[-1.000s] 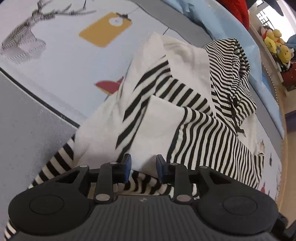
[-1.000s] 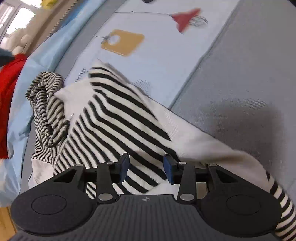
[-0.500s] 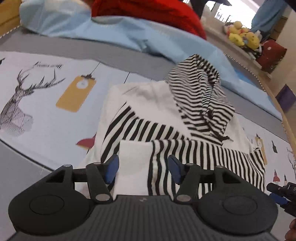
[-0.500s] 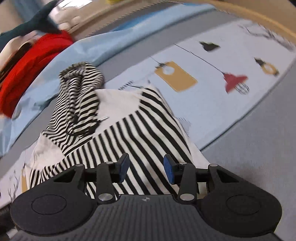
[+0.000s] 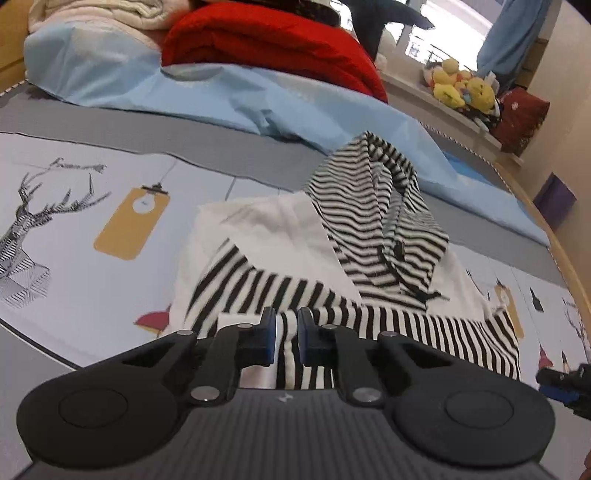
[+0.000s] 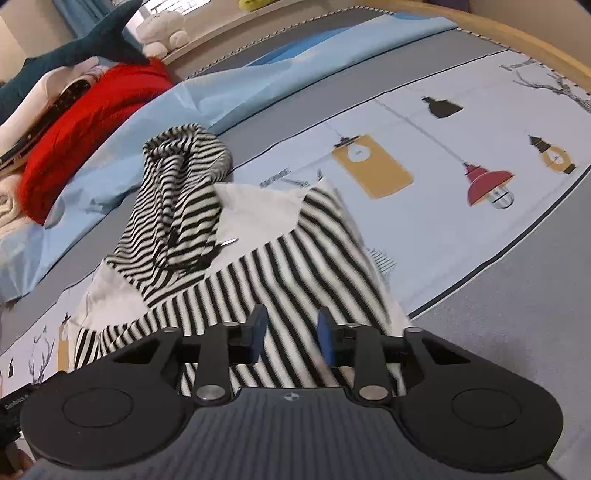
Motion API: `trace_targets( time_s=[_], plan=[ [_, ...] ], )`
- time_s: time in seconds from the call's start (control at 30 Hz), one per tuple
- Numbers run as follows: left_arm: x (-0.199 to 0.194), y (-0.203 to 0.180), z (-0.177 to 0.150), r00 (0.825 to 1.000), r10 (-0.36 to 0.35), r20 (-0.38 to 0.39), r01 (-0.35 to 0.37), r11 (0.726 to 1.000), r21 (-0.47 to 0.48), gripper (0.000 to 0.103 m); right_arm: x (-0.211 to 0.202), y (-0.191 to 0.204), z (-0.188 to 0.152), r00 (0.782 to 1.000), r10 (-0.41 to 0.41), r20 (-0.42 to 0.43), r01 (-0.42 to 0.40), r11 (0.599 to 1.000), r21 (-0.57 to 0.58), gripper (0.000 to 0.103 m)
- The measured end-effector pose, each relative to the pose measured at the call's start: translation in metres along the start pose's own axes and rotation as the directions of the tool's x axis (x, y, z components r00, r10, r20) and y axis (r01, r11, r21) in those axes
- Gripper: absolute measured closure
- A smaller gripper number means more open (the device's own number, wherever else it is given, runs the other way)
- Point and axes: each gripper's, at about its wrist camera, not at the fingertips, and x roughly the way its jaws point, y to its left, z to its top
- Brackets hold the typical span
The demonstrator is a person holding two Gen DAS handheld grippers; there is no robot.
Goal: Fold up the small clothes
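A small black-and-white striped hoodie (image 5: 280, 236) lies flat on the printed bed sheet (image 5: 110, 192), its striped hood (image 5: 384, 221) toward the pillows. A striped sleeve (image 5: 406, 328) is folded across the white body. My left gripper (image 5: 287, 332) hovers over the near hem with its jaws closing to a narrow gap. Striped cloth shows through that gap, but the pads do not press on it. In the right wrist view the hoodie (image 6: 295, 258) and hood (image 6: 184, 192) lie ahead. My right gripper (image 6: 291, 332) hangs above the striped sleeve, jaws apart and closing, gripping nothing.
A red blanket (image 5: 277, 48) and a light blue cloth (image 5: 221, 96) are heaped behind the hoodie. Plush toys (image 5: 461, 88) sit on a ledge, and a shark plush (image 6: 74, 51) lies at the back. The wooden bed edge (image 6: 517, 33) curves at the right.
Both grippers lifted away from the garment and tilted up, so more of the bed shows. The left jaws spread wide, then narrowed. The right jaws narrowed slightly. The sleeves lie folded across the body.
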Motion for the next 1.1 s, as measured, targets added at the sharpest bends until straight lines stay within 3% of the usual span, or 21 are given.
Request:
trace_targets(
  time_s=[0.17, 0.23, 0.4, 0.63, 0.77, 0.83, 0.87, 0.97, 1.1],
  plan=[
    [-0.004, 0.0, 0.004, 1.0, -0.002, 0.009, 0.002, 1.0, 0.015, 0.09, -0.006, -0.013, 0.008, 1.0, -0.006, 0.028, 0.004, 0.998, 0.06, 0.085],
    [0.0, -0.001, 0.01, 1.0, -0.003, 0.009, 0.003, 1.0, 0.03, 0.09, -0.009, -0.018, 0.011, 0.999, 0.0, 0.047, -0.004, 0.996, 0.09, 0.096],
    [0.027, -0.006, 0.051, 0.999, -0.036, 0.015, 0.036, 0.999, 0.02, 0.09, -0.022, -0.044, 0.021, 0.991, -0.025, 0.13, -0.007, 0.971, 0.239, 0.1],
    [0.108, -0.051, 0.133, 0.994, -0.106, 0.039, 0.1, 0.988, 0.119, 0.09, -0.023, -0.067, 0.024, 0.993, -0.05, 0.111, 0.011, 0.944, 0.328, 0.1],
    [0.172, -0.078, 0.173, 0.989, -0.15, 0.019, 0.147, 0.984, 0.099, 0.089, -0.021, -0.065, 0.022, 0.994, -0.048, 0.096, 0.015, 0.947, 0.321, 0.1],
    [0.205, -0.095, 0.194, 0.989, -0.149, 0.023, 0.146, 0.984, 0.104, 0.086, -0.019, -0.063, 0.02, 0.995, -0.042, 0.087, 0.013, 0.951, 0.31, 0.1],
    [0.22, -0.103, 0.202, 0.989, -0.144, 0.019, 0.141, 0.983, 0.117, 0.077, -0.019, -0.063, 0.02, 0.996, -0.039, 0.082, 0.013, 0.952, 0.306, 0.1],
    [0.263, -0.126, 0.223, 0.995, -0.09, 0.036, 0.085, 0.987, 0.139, 0.037, -0.016, -0.063, 0.017, 0.997, -0.043, 0.064, 0.021, 0.952, 0.306, 0.099],
    [0.302, -0.144, 0.235, 0.997, -0.043, 0.065, 0.034, 0.991, 0.132, 0.033, -0.009, -0.063, 0.012, 0.998, -0.045, 0.034, 0.033, 0.952, 0.305, 0.099]
  ],
)
